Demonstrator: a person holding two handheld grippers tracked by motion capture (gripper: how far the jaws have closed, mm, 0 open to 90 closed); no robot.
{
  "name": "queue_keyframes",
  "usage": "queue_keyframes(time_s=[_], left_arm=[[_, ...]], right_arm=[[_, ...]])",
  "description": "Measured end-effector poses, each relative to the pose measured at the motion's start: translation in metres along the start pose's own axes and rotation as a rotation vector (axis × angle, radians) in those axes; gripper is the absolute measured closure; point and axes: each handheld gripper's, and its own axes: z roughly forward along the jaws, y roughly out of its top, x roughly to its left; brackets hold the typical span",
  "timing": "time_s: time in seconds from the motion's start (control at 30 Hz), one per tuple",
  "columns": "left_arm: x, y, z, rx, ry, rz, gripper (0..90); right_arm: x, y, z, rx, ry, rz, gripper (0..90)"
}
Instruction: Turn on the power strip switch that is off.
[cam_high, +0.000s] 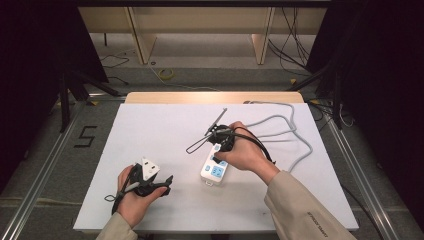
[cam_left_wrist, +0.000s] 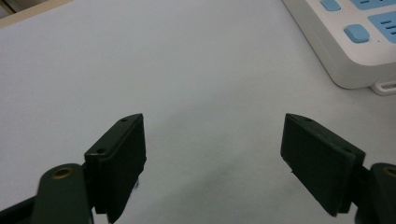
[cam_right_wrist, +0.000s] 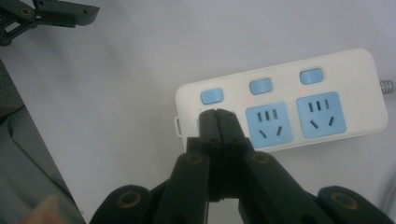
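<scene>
The jaws of the right gripper (cam_right_wrist: 218, 114) are pressed together, with nothing pinched, over the end socket of a white power strip (cam_right_wrist: 355, 65). The left gripper (cam_left_wrist: 212, 154) is held with jaws spread wide above the white table (cam_high: 150, 130), the strip lying just beside it.

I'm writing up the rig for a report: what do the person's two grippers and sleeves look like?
Both grippers, left gripper and right gripper, are black with two flat jaws and brass-coloured pivot rivets. The left one carries a grey three-cornered plate; black cables trail from each. The person wears beige sleeves, the right with small dark lettering.
</scene>
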Motion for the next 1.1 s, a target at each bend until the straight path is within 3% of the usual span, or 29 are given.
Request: queue_keyframes(time_s=[1.1], left_arm=[[0.000, 0.001, -0.001, -0.003, -0.004, 0.001, 22.1]], right_arm=[[0.004, 0.017, 0.014, 0.033, 0.003, -0.022, 90.0]])
